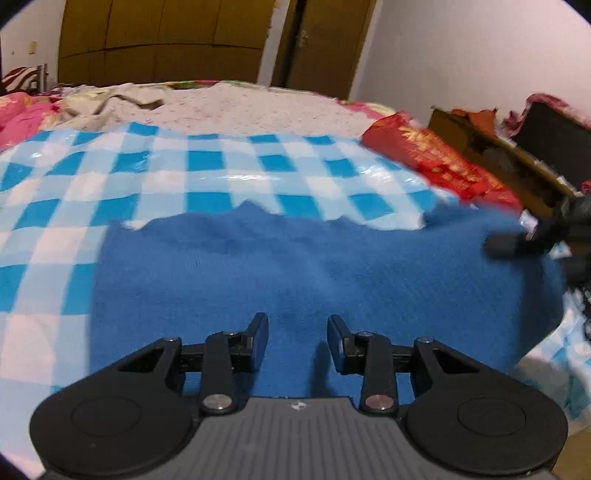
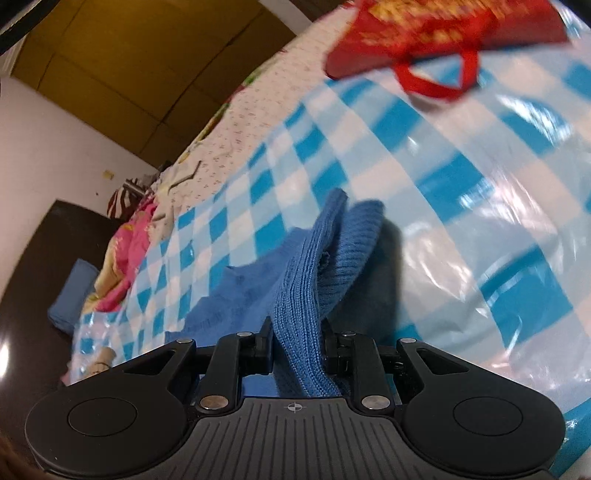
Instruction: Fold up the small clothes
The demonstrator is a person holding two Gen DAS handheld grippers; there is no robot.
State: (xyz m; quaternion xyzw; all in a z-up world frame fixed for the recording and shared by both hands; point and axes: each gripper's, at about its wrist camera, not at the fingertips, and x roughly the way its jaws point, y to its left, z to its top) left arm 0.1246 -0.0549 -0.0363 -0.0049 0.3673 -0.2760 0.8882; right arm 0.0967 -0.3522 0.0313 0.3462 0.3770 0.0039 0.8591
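Observation:
A blue knitted garment [image 1: 295, 273] lies spread on a blue-and-white checked plastic sheet [image 1: 184, 173]. My left gripper [image 1: 297, 332] is open and empty, hovering just over the garment's near part. My right gripper [image 2: 297, 332] is shut on a ribbed edge of the blue garment [image 2: 306, 280] and holds it lifted off the checked sheet [image 2: 461, 221]. The right gripper also shows in the left wrist view [image 1: 517, 243], blurred, at the garment's right edge.
A red gift bag [image 1: 439, 162] lies on the sheet's far right; it also shows in the right wrist view [image 2: 424, 33]. A cardboard box [image 1: 491, 147] stands beyond it. Pink bedding [image 1: 22, 110] lies at the far left. Brown wardrobes [image 1: 162, 37] stand behind the bed.

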